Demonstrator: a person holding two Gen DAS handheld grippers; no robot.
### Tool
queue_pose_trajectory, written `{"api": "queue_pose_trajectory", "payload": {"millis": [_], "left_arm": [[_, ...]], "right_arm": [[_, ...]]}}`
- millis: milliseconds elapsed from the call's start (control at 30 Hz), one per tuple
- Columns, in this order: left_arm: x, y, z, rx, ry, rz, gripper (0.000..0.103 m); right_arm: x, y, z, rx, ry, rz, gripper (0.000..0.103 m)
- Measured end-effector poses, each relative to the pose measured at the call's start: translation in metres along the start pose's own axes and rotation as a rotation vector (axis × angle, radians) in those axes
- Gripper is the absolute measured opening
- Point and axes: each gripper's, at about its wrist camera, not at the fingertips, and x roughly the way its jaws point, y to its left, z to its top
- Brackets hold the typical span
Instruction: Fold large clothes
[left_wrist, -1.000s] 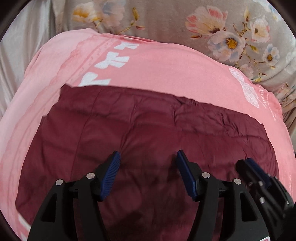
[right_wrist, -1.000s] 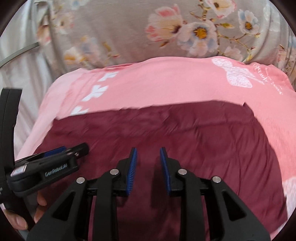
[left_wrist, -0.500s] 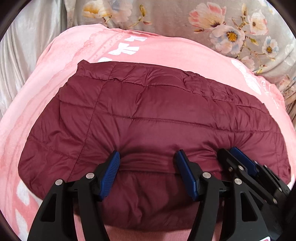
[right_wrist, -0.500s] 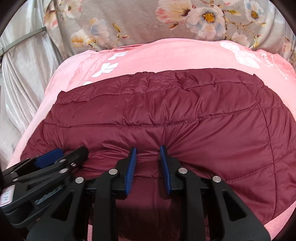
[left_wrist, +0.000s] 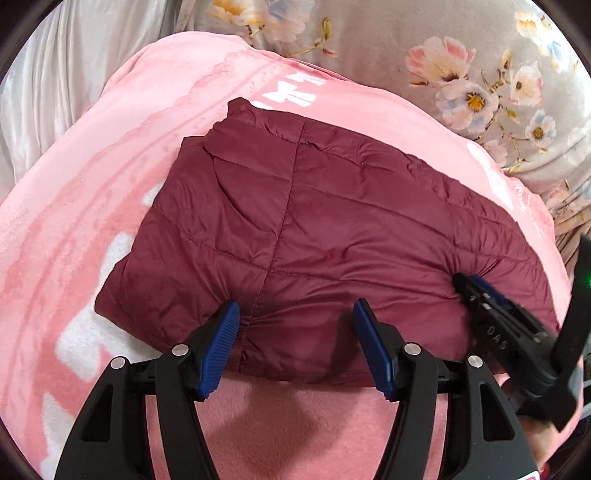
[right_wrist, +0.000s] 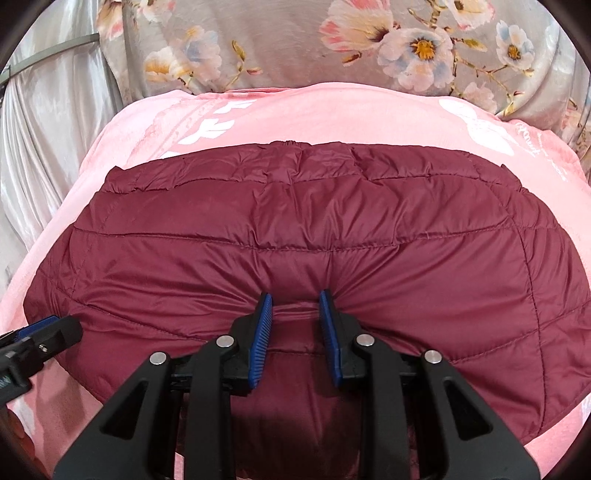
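A maroon quilted jacket (left_wrist: 332, 221) (right_wrist: 295, 214) lies folded on a pink blanket (left_wrist: 92, 184) (right_wrist: 332, 118). My left gripper (left_wrist: 295, 306) stands wide at the jacket's near edge, close to its left corner. A thick puffy bunch of the edge sits between its blue pads, and creases run out from them. My right gripper (right_wrist: 295, 295) is shut narrow on a pinch of the same near fold further right, with wrinkles fanning out from its pads. Each view catches the other gripper: the right gripper (left_wrist: 465, 282) at the right edge, the left gripper (right_wrist: 55, 326) at the left.
A grey floral sheet (left_wrist: 369, 48) (right_wrist: 277, 48) covers the bed beyond the blanket. Silvery draped fabric (left_wrist: 55, 74) (right_wrist: 37, 147) hangs along the left side. Bare pink blanket lies in front of the jacket and to its left.
A second ago the jacket hung lifted and filled both views. It has since come down flat onto the blanket. The left gripper has moved left, away from the right one, and the near edge lies smoother.
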Motion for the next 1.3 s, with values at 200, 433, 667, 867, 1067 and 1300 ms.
{"api": "queue_pose_trajectory", "payload": {"millis": [200, 433, 667, 867, 1067, 1300], "left_arm": [[-0.024, 0.02, -0.001, -0.084, -0.007, -0.066, 0.062], [-0.037, 0.082, -0.01, -0.318, 0.024, -0.092, 0.063], [-0.008, 0.089, 0.0, -0.423, 0.047, -0.236, 0.06], [-0.02, 0.076, 0.028, -0.344, -0.029, -0.228, 0.011], [-0.08, 0.038, 0.071, -0.192, -0.195, -0.286, 0.006], [-0.126, -0.027, 0.095, -0.012, -0.271, -0.368, 0.006]], "right_arm": [[-0.021, 0.005, -0.001, 0.071, -0.019, 0.059, 0.028], [-0.026, 0.022, -0.014, 0.063, 0.007, 0.074, 0.028], [-0.021, 0.024, -0.014, 0.065, 0.013, 0.074, 0.028], [-0.011, 0.031, -0.007, 0.064, 0.015, 0.079, 0.028], [-0.027, 0.016, 0.003, 0.193, 0.019, 0.222, 0.028], [-0.055, -0.008, -0.019, 0.221, 0.041, 0.268, 0.028]]}}
